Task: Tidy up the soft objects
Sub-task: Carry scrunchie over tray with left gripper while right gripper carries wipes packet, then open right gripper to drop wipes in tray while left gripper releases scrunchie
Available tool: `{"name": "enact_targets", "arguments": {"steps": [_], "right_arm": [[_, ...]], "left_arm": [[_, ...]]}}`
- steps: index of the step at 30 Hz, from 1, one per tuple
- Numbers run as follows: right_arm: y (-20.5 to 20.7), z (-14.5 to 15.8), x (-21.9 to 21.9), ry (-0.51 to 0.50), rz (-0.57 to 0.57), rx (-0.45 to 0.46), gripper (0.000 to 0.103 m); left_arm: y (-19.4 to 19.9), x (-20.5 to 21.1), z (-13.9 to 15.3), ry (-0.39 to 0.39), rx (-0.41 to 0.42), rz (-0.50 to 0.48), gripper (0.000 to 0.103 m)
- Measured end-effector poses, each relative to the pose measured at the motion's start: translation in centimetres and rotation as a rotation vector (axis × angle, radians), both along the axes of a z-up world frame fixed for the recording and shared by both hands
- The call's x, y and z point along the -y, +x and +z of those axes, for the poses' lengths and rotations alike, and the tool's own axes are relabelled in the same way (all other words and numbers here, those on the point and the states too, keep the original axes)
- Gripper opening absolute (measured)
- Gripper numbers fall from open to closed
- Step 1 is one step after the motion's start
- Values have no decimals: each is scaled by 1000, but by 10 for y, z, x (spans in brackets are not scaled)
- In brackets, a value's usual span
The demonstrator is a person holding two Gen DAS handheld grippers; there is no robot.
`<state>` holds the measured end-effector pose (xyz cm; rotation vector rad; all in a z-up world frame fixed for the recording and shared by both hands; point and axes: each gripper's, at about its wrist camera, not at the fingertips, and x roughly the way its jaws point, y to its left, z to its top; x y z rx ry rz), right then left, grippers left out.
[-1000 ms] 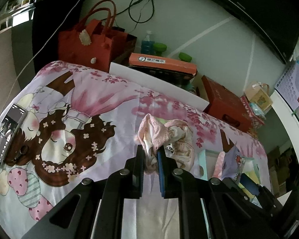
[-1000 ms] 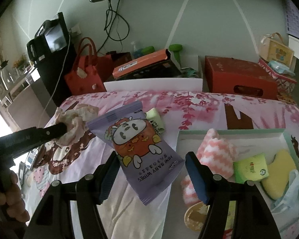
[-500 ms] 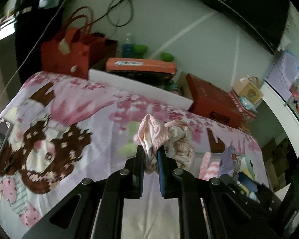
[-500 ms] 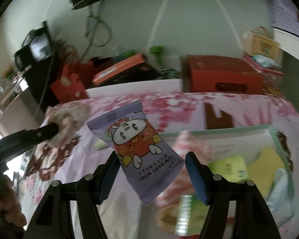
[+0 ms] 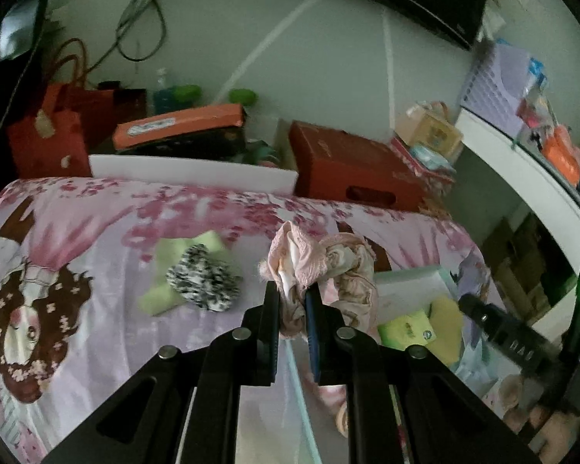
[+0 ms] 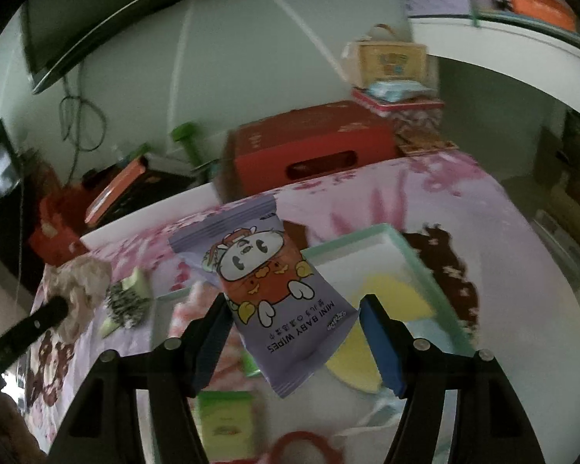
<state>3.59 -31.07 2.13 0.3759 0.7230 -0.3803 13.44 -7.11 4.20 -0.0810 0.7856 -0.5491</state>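
The left claw (image 5: 293, 298) is clamped tight on a bunched pink cloth (image 5: 317, 266), which hangs lifted above the bed's cartoon-print sheet (image 5: 96, 232), just at the left edge of the pale green tray (image 5: 413, 276). In the right wrist view the same cloth (image 6: 83, 278) shows at the far left, at the tip of the left claw's dark finger (image 6: 38, 319).

The right claw (image 6: 294, 319) grips a purple pack of mini baby wipes (image 6: 266, 290) between its wide-set pads, holding it in the air over the tray (image 6: 382, 230). Inside the tray lie a yellow sponge-like piece (image 6: 390, 294), a small green packet (image 5: 406, 328) and a pink-and-white striped cloth (image 6: 197, 297), blurred here.

On the sheet to the left of the tray rests a black-and-white speckled fluffy item (image 5: 203, 284), lying on top of a light green cloth (image 5: 166, 259). Beyond the far edge of the bed stand a red box (image 5: 352, 170), an orange box (image 5: 178, 123) and a red gift bag (image 5: 50, 135).
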Motion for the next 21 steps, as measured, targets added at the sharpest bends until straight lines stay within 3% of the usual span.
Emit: {"name": "enact_targets", "arguments": {"steps": [3,8,21], "right_arm": [[-4,-2,14,11,-39,-7,70],[-5,-10,25,43,-59,-20,70],[2,-28,33,63,-73,-85,70]], "left_arm": [[1,12,-8,21,-3,-14,13],[10,27,-28,128,-2,8,13],[17,57,-69,160,-110,-35,13]]}}
